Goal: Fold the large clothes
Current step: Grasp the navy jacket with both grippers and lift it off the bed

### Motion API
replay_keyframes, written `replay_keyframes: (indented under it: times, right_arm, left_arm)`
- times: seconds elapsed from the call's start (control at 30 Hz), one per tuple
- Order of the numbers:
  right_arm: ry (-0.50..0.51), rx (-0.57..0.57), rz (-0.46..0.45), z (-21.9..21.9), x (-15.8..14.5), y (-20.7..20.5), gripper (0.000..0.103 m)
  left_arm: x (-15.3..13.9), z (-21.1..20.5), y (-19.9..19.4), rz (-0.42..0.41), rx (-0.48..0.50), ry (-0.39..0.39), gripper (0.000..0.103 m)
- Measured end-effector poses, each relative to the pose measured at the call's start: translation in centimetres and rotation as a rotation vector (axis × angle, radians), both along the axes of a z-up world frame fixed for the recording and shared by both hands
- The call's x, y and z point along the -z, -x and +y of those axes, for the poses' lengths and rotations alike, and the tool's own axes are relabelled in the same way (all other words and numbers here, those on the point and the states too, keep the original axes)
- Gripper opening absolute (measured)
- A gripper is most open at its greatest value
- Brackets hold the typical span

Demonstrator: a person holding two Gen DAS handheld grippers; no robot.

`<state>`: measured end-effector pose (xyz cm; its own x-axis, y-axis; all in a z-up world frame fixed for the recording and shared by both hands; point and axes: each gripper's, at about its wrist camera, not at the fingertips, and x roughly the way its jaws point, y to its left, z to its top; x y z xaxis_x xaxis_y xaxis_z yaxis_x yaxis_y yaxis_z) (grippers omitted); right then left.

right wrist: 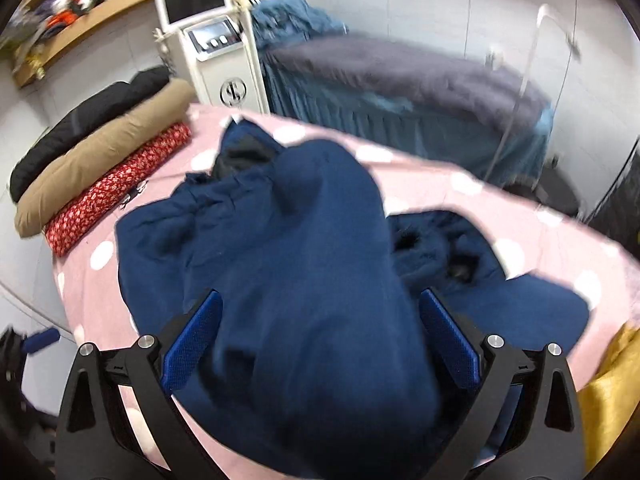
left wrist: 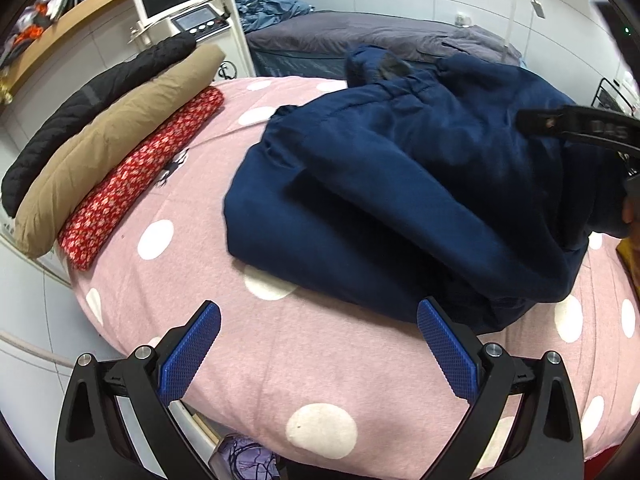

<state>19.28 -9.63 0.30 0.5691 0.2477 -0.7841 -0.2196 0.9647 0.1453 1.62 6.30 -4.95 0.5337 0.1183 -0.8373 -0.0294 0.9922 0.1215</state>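
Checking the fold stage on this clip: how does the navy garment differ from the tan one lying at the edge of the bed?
The navy garment lies mid-bed in a loose, rumpled heap; the tan garment is a neat long bundle at the bed's edge. The navy garment covers far more of the pink dotted cover than the tan garment. A fold of the navy garment sits between the right gripper's pads; nothing touches the tan garment. Both rest on the same cover.

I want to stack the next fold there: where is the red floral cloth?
In both views the red floral cloth lies folded at the left edge of the pink dotted bed, beside the tan garment, left of the navy garment.
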Motion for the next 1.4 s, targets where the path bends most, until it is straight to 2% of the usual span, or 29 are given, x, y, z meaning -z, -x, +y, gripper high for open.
replay_keyframes:
  times: [0.03,0.1,0.13,0.2,0.33,0.43,0.57,0.6,0.67,0.77,0.83,0.87,0.93,1.03,1.1,1.17,1.2,1.3,1.33,1.4]
  right_arm:
    - [-0.038,-0.009,0.023,0.2,0.7,-0.2,0.055]
    - [-0.044,-0.044,0.036,1.1,1.4,0.7,0.037]
    - [-0.025,-0.077,0.014,1.8,1.4,1.9,0.031]
    - [0.016,-0.131,-0.023,2.7,1.2,4.4,0.028]
    - [0.095,-0.309,-0.073,3.4,1.5,12.7,0.023]
    - [0.112,-0.383,-0.014,2.1,3.5,18.2,0.022]
    - [0.144,-0.394,0.132,-0.5,8.1,24.8,0.022]
    - [0.142,-0.367,0.190,-1.6,9.7,26.4,0.022]
    - [0.105,-0.292,0.250,-3.7,11.4,28.1,0.024]
    - [0.057,-0.216,0.245,-5.3,11.6,29.3,0.036]
    - [0.030,-0.166,0.237,-5.7,11.1,29.5,0.054]
    - [0.019,-0.154,0.242,-5.8,11.0,29.5,0.059]
    - [0.007,-0.139,0.223,-5.8,10.5,29.6,0.061]
    - [0.015,-0.106,0.159,-5.7,9.3,29.9,0.061]
    - [-0.019,-0.049,0.134,-6.4,8.5,29.3,0.061]
    - [-0.069,0.001,0.113,-7.9,7.1,29.3,0.061]
    - [-0.095,0.027,0.101,-8.6,6.6,29.3,0.061]
    - [-0.166,0.134,0.076,-10.9,5.6,29.0,0.064]
    - [-0.178,0.154,0.073,-11.4,5.5,28.9,0.069]
    - [-0.191,0.212,0.056,-13.4,5.1,28.8,0.072]
  left_arm:
    - [0.0,0.3,0.0,0.000,-0.006,-0.006,0.096]
    - [0.0,0.8,0.1,-0.002,-0.017,-0.024,0.096]
    - [-0.1,1.0,0.0,-0.003,-0.020,-0.030,0.096]
    - [-0.5,1.4,0.0,-0.017,-0.026,-0.040,0.096]
    - [-2.6,2.0,-0.1,-0.093,-0.039,-0.026,0.096]
    - [-4.5,2.4,-0.2,-0.145,-0.050,0.018,0.096]
    - [-6.9,2.0,-0.6,-0.179,-0.027,0.102,0.096]
    - [-7.3,1.6,-0.6,-0.182,-0.016,0.116,0.096]
    - [-7.8,0.4,-0.8,-0.182,0.018,0.147,0.096]
    - [-7.8,-2.9,-1.3,-0.147,0.121,0.204,0.096]
    - [-7.8,-5.8,-1.9,-0.106,0.210,0.264,0.096]
    - [-7.9,-7.2,-2.1,-0.091,0.250,0.288,0.096]
    - [-8.8,-10.5,-2.3,-0.082,0.343,0.321,0.096]
    - [-10.7,-15.4,-2.9,-0.141,0.484,0.280,0.097]
    - [-11.0,-18.8,-4.0,-0.114,0.556,0.231,0.097]
    - [-10.6,-21.5,-5.1,-0.072,0.635,0.227,0.097]
    - [-9.8,-23.2,-5.9,-0.037,0.687,0.193,0.097]
    - [-6.1,-26.1,-7.5,0.058,0.703,-0.020,0.096]
    - [-5.0,-26.4,-7.5,0.084,0.722,-0.050,0.096]
    - [-2.4,-25.3,-7.0,0.151,0.753,-0.081,0.096]
